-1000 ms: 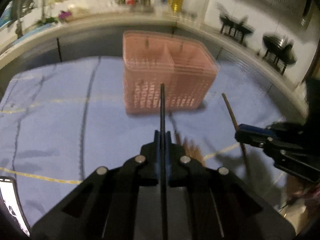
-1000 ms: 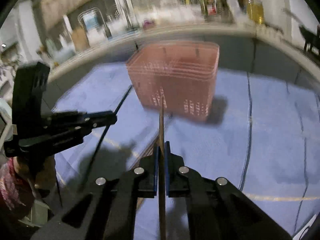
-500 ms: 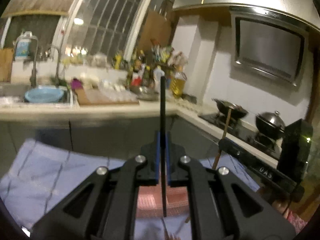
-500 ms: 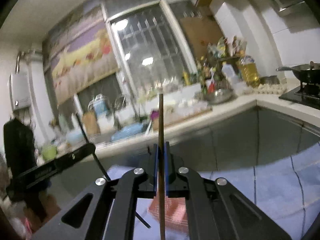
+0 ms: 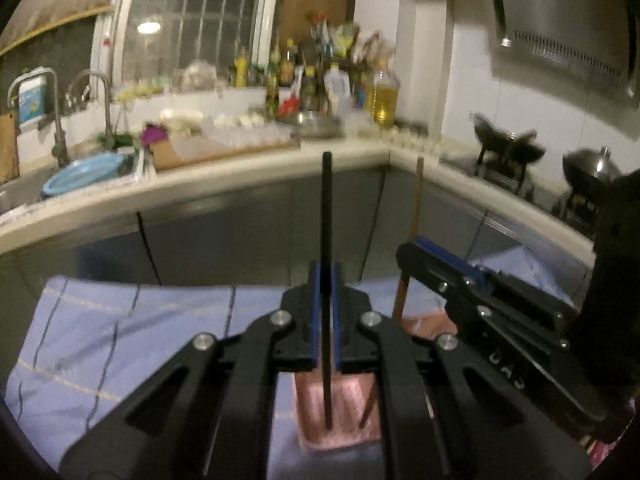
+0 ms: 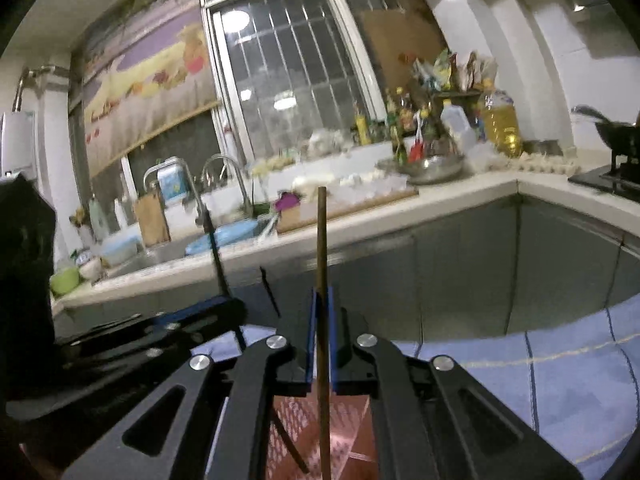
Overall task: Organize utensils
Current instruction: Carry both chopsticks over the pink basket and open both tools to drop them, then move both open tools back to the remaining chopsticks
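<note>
Black chopstick (image 5: 327, 216) and brown chopstick (image 6: 321, 256) now stand upright, tips down inside the pink basket (image 5: 340, 420); a second ago both hung short of it. Left gripper (image 5: 326, 320) and right gripper (image 6: 320, 336) each stay clamped on theirs. Release likely next.

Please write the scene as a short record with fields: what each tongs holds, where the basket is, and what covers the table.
left tongs: shut on black chopstick, held upright
right tongs: shut on brown chopstick, held upright
pink basket: below both tongs, lower chopstick ends over or inside it
table cover: blue striped cloth
background: kitchen counter with sink
</note>
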The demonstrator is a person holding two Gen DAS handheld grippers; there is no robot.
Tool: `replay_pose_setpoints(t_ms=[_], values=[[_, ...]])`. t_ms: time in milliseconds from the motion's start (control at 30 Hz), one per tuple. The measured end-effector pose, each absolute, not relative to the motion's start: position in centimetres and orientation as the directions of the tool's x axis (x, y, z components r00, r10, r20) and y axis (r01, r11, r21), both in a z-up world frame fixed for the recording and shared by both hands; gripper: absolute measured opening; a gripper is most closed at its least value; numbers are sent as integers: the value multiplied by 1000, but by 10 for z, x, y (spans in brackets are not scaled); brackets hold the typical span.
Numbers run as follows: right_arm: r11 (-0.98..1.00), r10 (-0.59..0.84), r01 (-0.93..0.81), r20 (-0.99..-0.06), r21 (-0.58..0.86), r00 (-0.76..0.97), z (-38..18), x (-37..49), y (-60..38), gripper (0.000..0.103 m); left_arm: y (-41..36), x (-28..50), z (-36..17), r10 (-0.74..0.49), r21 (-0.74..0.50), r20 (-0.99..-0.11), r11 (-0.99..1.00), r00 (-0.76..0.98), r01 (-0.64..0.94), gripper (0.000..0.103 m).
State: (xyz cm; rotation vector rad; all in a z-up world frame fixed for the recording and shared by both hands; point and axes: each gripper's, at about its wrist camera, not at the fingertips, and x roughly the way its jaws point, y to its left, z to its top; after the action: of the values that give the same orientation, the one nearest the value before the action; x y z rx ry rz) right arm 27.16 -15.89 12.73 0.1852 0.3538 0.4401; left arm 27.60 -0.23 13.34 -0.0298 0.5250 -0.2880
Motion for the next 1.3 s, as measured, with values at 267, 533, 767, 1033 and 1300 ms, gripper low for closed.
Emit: replay_pose_setpoints(t_ms=[267,533,767,1033,1300], values=[[868,474,-367,-336,335,814,138,246,-170,7,19,234,150,-276,-158,-475,961,836,227,6],[863,479,-361,-347,353,806,152,144,-192,14,49,138,150,-305,-172,-462,952,833,254,6],[867,480,-211,-648,450,591,28,66,-197,32,70,65,51,-308,-178,-652,950,693,256,6],[860,463,-94,-692,501,554,-36,6,-191,32,56,16,-6,-395,-263,-737,915,548,305,6],[948,317,-171,-722,270,615,-24,-2,-158,37,27,6,-15,-432,-265,-751,890,499,372,6]])
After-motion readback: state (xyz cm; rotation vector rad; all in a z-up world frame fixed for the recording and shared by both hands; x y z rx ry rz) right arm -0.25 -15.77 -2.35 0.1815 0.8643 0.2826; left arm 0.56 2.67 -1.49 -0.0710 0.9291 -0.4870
